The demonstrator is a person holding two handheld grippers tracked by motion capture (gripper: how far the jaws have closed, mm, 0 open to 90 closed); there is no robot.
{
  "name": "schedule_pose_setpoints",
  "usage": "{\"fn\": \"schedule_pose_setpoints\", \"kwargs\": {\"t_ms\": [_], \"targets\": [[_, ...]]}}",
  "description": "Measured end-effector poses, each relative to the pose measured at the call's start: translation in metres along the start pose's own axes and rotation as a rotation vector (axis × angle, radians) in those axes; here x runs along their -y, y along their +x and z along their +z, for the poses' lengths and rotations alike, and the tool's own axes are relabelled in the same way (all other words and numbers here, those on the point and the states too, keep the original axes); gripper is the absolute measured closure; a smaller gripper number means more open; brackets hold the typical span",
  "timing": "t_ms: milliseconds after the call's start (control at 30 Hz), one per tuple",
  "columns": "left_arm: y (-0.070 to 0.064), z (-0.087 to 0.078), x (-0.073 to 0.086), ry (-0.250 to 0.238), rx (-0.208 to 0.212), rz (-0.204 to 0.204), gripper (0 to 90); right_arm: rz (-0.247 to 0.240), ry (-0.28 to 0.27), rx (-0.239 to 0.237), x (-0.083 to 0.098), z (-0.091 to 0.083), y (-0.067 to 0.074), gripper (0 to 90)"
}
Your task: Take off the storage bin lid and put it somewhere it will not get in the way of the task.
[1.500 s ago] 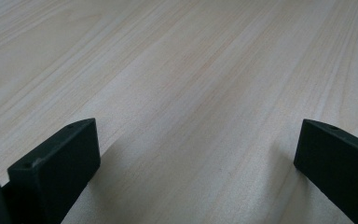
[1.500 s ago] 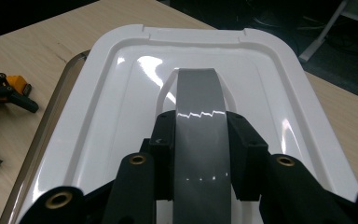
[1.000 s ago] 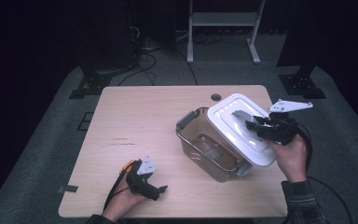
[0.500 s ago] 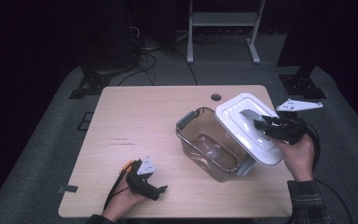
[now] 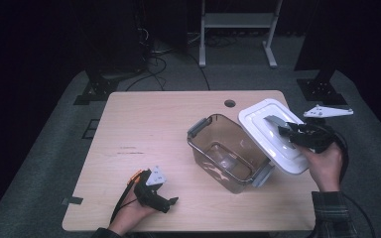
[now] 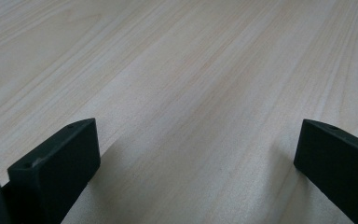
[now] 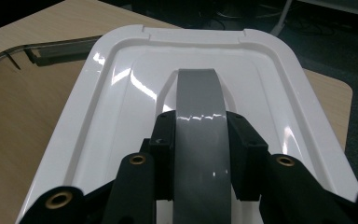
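A clear brown-tinted plastic box (image 5: pixel 228 153) with grey side latches stands uncovered on the right half of the wooden table (image 5: pixel 149 129). Its white lid (image 5: pixel 268 134) hangs tilted above the table's right edge, just right of the box. My right gripper (image 5: pixel 284 130) is shut on the lid's grey handle (image 7: pixel 200 135), a pad pressed on either side of it. My left gripper (image 5: pixel 171 202) rests near the table's front left edge, open with only bare wood between its jaws (image 6: pixel 191 154).
A round cable hole (image 5: pixel 229 103) sits in the table's far edge. Beyond the table are a white stand (image 5: pixel 235 22), black equipment legs (image 5: pixel 96 84) and cables on grey carpet. The table's left and far parts are bare wood.
The right gripper has carried the lid off the box and to the right, uncovering the inside of the box. The left gripper has stayed put.
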State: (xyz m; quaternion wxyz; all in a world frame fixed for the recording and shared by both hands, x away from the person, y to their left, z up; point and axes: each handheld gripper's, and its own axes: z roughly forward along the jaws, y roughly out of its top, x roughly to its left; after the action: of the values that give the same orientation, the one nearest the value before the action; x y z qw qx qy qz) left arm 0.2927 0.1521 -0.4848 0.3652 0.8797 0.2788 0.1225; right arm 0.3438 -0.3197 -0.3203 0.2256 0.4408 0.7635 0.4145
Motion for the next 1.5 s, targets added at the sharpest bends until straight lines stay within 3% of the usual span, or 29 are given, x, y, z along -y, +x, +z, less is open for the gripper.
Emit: {"fn": "schedule_pose_setpoints", "kwargs": {"t_ms": [1100,1500], "targets": [[0.0,0.0,0.0,-0.004,-0.001,-0.001,0.0,0.059,0.025,0.086,0.027,0.002,-0.042,66.1],[0.0,0.0,0.0,-0.004,0.0,-0.002,0.0,0.06,0.055,0.102,0.037,0.011,-0.049,66.1]]}}
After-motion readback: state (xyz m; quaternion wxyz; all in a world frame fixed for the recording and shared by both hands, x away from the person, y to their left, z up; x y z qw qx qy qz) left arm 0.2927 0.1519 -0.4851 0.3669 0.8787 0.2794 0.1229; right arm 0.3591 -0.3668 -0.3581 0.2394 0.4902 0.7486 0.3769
